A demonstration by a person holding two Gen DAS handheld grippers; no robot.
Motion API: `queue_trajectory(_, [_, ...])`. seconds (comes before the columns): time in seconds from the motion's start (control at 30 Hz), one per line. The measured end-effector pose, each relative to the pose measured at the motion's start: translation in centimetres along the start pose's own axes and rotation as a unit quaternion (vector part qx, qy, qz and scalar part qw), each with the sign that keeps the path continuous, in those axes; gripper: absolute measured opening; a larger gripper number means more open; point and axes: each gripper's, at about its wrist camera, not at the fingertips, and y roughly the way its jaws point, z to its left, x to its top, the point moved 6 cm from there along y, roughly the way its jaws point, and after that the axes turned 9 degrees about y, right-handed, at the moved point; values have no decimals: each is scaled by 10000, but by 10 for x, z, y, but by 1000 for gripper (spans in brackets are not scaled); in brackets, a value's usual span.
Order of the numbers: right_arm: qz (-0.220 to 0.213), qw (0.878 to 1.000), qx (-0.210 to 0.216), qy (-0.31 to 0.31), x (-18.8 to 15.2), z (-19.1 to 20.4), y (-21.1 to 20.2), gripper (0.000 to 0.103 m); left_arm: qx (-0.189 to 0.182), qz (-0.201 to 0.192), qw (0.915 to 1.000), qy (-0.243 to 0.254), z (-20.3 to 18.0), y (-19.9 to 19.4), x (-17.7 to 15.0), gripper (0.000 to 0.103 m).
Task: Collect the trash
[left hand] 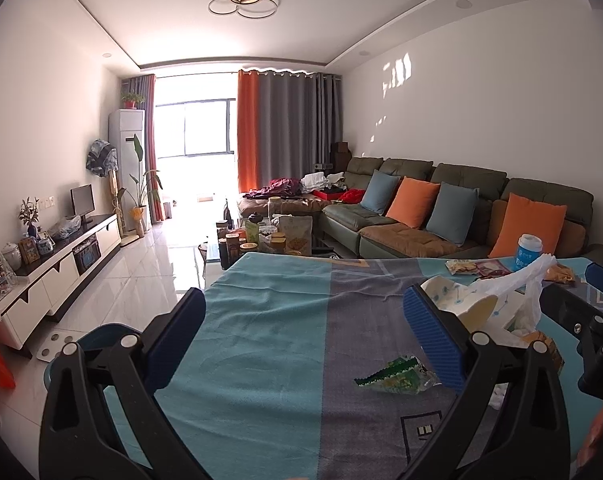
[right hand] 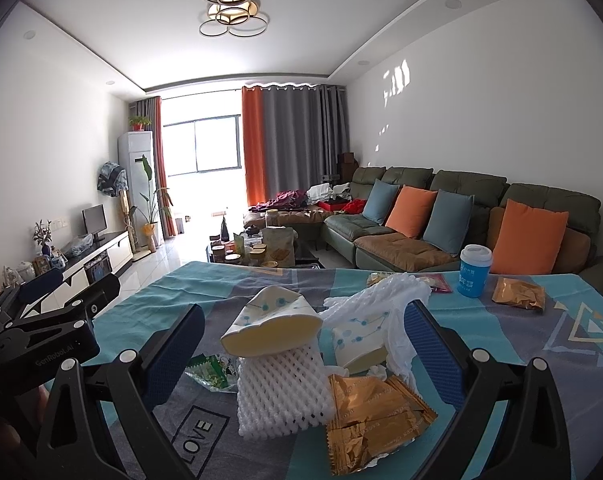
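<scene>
both grippers, left (left hand: 305, 322) and right (right hand: 301, 344), hover fingers apart over the table (left hand: 261, 360); foam net (right hand: 281, 392) and gold wrapper (right hand: 373, 420) lie between the right's.

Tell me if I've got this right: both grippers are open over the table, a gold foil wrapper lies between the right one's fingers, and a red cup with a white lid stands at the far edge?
Nearly. The cup is blue, not red, as the right wrist view shows. The rest holds: the left gripper and the right gripper are open over the table, the gold foil wrapper lies between the right one's fingers, and the white-lidded cup stands at the far edge.
</scene>
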Motion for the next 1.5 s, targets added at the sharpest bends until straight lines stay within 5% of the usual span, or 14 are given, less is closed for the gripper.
queue_trajectory(0.2, [163,9998,59,65,-5,-3,8,96,-245,237,9994,14,-3,12,-7,97])
queue_trajectory(0.47, [690,9973,176,194,-17,-15,22,96,-1072,936,9898,68,-23,46,-27,97])
queue_trajectory(0.63, [1140,9927,360,168,-31,-16,32,82,-1590,1151,9799,359,-46,60,-33,97])
queue_trajectory(0.83, [1588,9858,541,90,-48,-9,38,61,-1916,1740,9646,510,-65,81,-58,66])
queue_trajectory(1.07, [1842,9807,652,113,-56,-11,44,28,-2403,2088,9478,174,-66,95,-75,6])
queue_trajectory(1.17, [1914,9777,825,261,-55,-13,43,13,-2530,2039,9457,38,-62,92,-74,1])
queue_trajectory(1.37, [1908,9752,1068,336,-47,-10,35,13,-2536,1828,9498,81,-53,79,-65,2])
queue_trajectory(1.43, [1911,9750,1079,352,-46,-11,34,13,-2409,1791,9539,75,-48,77,-62,23])
queue_trajectory(1.47, [1911,9747,1091,386,-46,-12,34,13,-2338,1776,9559,93,-46,78,-61,54])
queue_trajectory(1.5, [1913,9743,1114,417,-45,-13,34,13,-2251,1715,9590,134,-44,78,-59,71])
